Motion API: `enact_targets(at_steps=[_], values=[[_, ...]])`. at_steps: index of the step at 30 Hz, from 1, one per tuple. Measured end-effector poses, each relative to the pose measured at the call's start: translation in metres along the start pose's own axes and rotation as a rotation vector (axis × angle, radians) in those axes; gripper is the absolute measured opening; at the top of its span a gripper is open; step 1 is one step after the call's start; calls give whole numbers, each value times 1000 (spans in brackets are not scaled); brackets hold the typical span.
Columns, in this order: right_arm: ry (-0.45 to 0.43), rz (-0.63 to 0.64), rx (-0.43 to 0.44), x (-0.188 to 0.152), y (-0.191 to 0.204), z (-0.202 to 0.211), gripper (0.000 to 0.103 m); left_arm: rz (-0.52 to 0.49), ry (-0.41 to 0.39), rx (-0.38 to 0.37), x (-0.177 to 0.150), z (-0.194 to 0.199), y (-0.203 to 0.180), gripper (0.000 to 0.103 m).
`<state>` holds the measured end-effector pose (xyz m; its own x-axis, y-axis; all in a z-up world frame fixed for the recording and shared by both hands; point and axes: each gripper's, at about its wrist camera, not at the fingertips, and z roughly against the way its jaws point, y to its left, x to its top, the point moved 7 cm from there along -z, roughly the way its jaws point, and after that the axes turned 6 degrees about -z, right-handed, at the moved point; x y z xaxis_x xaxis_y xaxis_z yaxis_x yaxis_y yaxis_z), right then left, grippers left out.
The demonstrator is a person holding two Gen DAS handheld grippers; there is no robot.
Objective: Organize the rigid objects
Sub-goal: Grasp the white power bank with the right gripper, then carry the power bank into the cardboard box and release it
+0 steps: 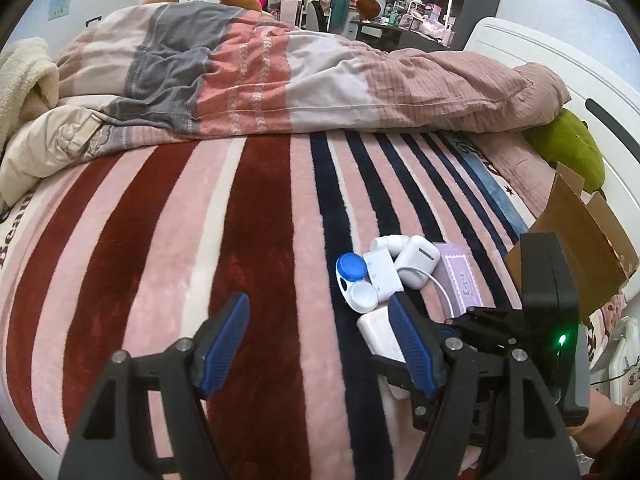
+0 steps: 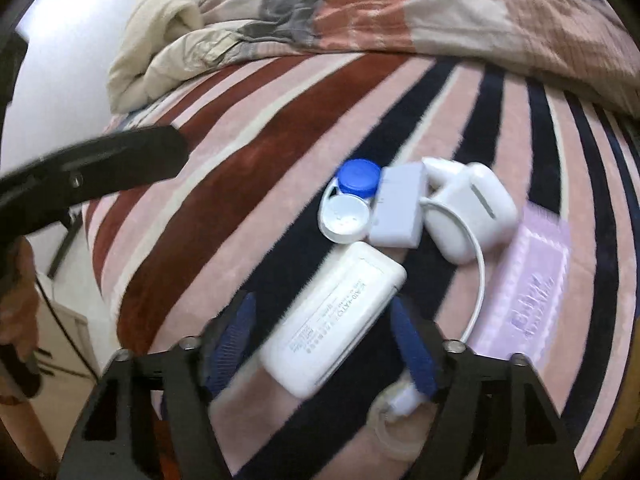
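Stage: sorting barely beginning | right gripper (image 2: 320, 344) spread, straddling white case (image 2: 332, 320); left gripper (image 1: 320, 344) spread, holding nothing | items clustering beside case; cardboard box (image 1: 580, 248) waiting

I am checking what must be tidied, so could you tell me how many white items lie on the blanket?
5, clustered: flat case, adapter, earbud case, cable, small bottle. Others may be hidden.

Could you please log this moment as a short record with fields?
surface: striped blanket on a bed
items: white rectangular case, contact lens case, earbud case, lilac box, clustered together
container: cardboard box beside the cluster
left gripper: open, empty
right gripper: open, straddling the white rectangular case
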<state>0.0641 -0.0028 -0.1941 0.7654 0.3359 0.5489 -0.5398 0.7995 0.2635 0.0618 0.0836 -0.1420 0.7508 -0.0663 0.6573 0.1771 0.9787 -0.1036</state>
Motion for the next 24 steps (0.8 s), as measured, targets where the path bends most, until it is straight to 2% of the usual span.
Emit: enact_targets(at_steps=[2, 8, 14, 19, 24], values=[[-6, 35, 7, 0, 4, 1, 36, 0, -3, 5, -1, 4, 1, 69], [-7, 64, 26, -5, 0, 17, 33, -1, -3, 7, -5, 12, -1, 69], [-95, 122, 74, 12, 7, 62, 33, -29, -34, -12, 6, 30, -20, 69], [-204, 160, 117, 27, 9, 120, 33, -82, -73, -95, 34, 47, -63, 69], [-317, 165, 127, 33, -11, 179, 33, -157, -88, -228, 73, 52, -125, 66]])
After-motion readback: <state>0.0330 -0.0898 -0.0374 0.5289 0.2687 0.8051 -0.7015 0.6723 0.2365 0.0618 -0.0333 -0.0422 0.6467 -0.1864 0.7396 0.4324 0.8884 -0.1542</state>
